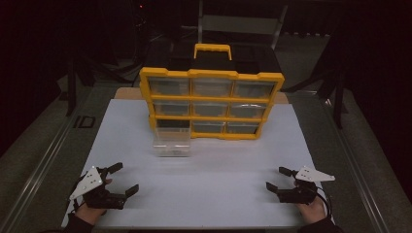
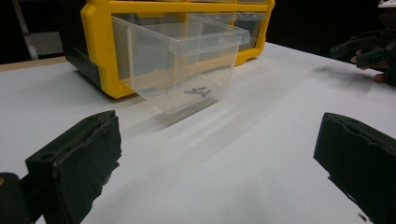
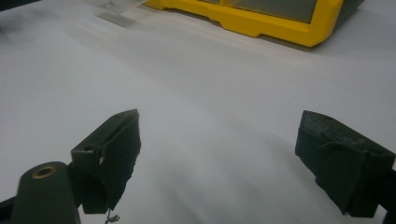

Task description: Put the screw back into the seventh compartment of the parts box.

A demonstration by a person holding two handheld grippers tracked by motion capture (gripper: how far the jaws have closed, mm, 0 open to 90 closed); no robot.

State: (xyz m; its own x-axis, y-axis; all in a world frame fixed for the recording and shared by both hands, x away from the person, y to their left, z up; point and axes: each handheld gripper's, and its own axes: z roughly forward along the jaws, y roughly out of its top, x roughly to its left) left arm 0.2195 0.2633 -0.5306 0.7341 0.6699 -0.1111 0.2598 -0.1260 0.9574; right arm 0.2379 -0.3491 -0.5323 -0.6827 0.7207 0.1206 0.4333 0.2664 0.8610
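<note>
A yellow organizer cabinet (image 1: 211, 103) with three rows of clear drawers stands upright at the back of the white mat. One clear drawer (image 1: 171, 142) is pulled out of the bottom-left slot and rests on the mat in front of it; in the left gripper view this drawer (image 2: 180, 60) holds a few small dark screws (image 2: 198, 92). My left gripper (image 1: 121, 178) lies near the front left, jaws wide open and empty. My right gripper (image 1: 278, 178) lies at the front right, also open and empty. In the right gripper view the cabinet's lower corner (image 3: 261, 18) is far ahead.
The white mat (image 1: 204, 184) covers the table's middle, with wide bare room between the two grippers. Grey rails run along both table sides. A black case with a yellow handle (image 1: 212, 50) sits behind the cabinet. The other gripper (image 2: 369, 49) appears far right in the left gripper view.
</note>
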